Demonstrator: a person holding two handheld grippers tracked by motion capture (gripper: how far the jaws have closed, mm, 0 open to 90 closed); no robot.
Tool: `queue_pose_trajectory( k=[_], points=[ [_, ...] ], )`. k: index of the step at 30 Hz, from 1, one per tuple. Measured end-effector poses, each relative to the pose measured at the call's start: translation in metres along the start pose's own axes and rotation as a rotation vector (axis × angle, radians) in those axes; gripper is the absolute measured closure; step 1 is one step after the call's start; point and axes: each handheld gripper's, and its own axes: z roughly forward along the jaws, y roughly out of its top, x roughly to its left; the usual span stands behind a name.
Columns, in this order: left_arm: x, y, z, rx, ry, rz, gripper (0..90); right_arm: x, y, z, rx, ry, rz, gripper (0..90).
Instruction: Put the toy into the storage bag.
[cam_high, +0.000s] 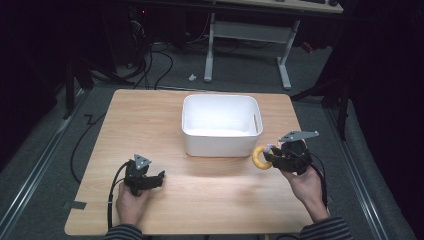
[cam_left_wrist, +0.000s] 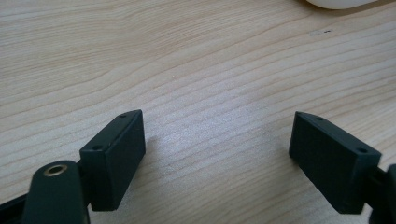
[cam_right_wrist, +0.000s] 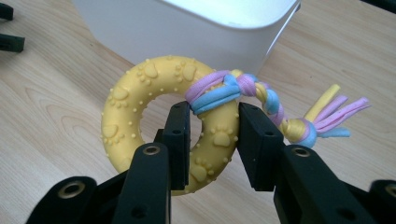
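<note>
While our right tongs (cam_right_wrist: 212, 135) clamp the yellow ring toy (cam_right_wrist: 154, 116) beside the white bin (cam_high: 220, 125), probably for dropping in, our left tongs (cam_left_wrist: 217, 149) wait wide near the desk's (cam_high: 150, 115) front edge.

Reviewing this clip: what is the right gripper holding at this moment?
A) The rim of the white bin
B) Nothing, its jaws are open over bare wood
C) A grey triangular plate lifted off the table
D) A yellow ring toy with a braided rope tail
D: in the right gripper view, the right gripper has its jaws closed across one side of the yellow ring toy, just in front of the white bin.
</note>
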Motion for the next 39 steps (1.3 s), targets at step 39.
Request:
queue_pose_trajectory(
  k=[39],
  points=[
    [0.0,0.0,0.0,0.001,-0.003,0.002,18.9,-0.006,0.105,0.021,0.01,0.024,-0.015,66.4]
  ],
)
